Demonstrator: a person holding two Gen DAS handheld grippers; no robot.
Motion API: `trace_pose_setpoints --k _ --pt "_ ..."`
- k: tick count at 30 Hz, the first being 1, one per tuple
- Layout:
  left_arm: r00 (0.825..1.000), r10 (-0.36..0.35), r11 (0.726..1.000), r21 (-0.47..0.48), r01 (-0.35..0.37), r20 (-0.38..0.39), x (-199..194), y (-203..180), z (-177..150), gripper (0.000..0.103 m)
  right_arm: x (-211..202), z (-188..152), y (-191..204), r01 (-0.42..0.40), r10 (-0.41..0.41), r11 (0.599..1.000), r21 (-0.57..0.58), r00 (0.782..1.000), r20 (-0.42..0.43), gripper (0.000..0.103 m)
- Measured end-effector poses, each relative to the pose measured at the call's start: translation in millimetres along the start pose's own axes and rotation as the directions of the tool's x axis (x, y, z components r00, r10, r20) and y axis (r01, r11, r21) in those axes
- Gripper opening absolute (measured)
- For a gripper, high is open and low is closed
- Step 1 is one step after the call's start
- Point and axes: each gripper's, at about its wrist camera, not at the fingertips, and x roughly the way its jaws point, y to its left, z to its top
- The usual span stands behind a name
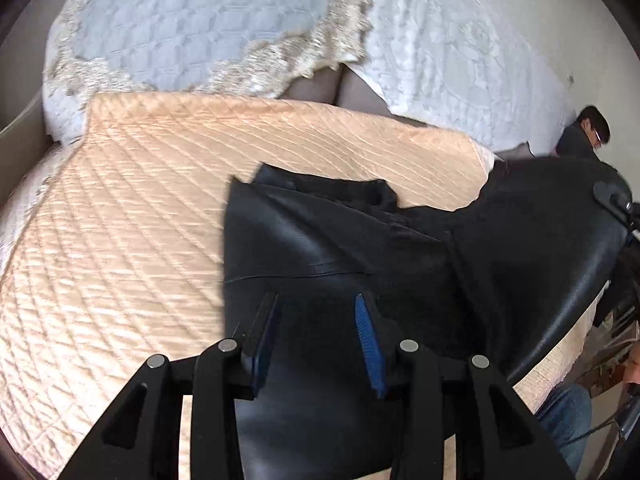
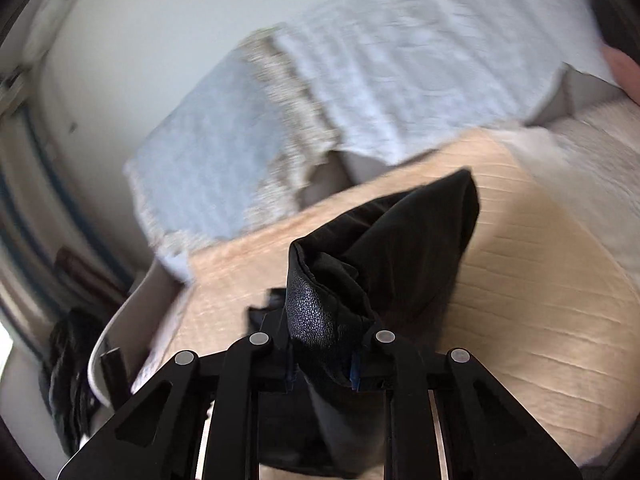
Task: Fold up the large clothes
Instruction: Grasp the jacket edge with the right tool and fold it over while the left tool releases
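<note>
A black leather jacket (image 1: 360, 232) lies on the peach quilted cover (image 1: 120, 240) of a bed. My left gripper (image 1: 318, 300) points down onto its near part. A thick fold of the leather fills the gap between the blue pads (image 1: 370, 332), which stand somewhat apart and grip it. In the right wrist view my right gripper (image 2: 324, 344) is shut on a bunched piece of the same jacket (image 2: 400, 240). That piece is lifted off the bed and stands up in front of the camera, hiding the fingertips. The picture there is blurred by motion.
White and pale blue lace-trimmed bedding (image 1: 180, 20) lies at the head of the bed. A person (image 1: 592, 132) is at the bed's far right edge, and a leg in jeans (image 1: 568, 412) shows at the lower right. Dark things (image 2: 72, 360) sit beside the bed by the wall.
</note>
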Motion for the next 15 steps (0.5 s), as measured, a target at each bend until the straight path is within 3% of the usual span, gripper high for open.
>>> trace_pose_setpoints --k 4,7,10,11,14,15 --pt "0.999 0.042 0.997 -0.068 -0.040 0.021 -21.2 40.5 -9.5 0.040 48.3 -27.7 64.8 -0.113 0.098 0.986 -0.124 0.988 -0.123 0.019" --pt "0.997 0.073 0.990 -0.121 -0.069 0.028 -34.0 68.3 -19.6 0.040 93.8 -68.6 86.8 -0.189 0.145 0.970 -0.153 0.954 -0.264 0.019" --pt "0.996 0.091 0.982 -0.168 -0.086 0.019 -41.0 90.2 -31.3 0.040 133.2 -110.6 88.5 -0.190 0.110 0.966 -0.175 0.916 -0.387 0.019" --pt "0.995 0.094 0.980 -0.175 -0.090 0.015 -41.8 94.5 -34.4 0.040 139.5 -121.3 87.8 -0.191 0.102 0.964 -0.184 0.907 -0.409 0.019" --pt "0.995 0.097 0.978 -0.185 -0.093 0.013 -47.3 103.6 -41.1 0.040 132.5 -125.7 91.7 -0.193 0.100 0.957 -0.218 0.921 -0.377 0.026" --pt "0.995 0.094 0.979 -0.184 -0.089 0.018 -48.6 104.6 -40.6 0.040 131.0 -124.1 93.5 -0.198 0.102 0.954 -0.225 0.920 -0.377 0.034"
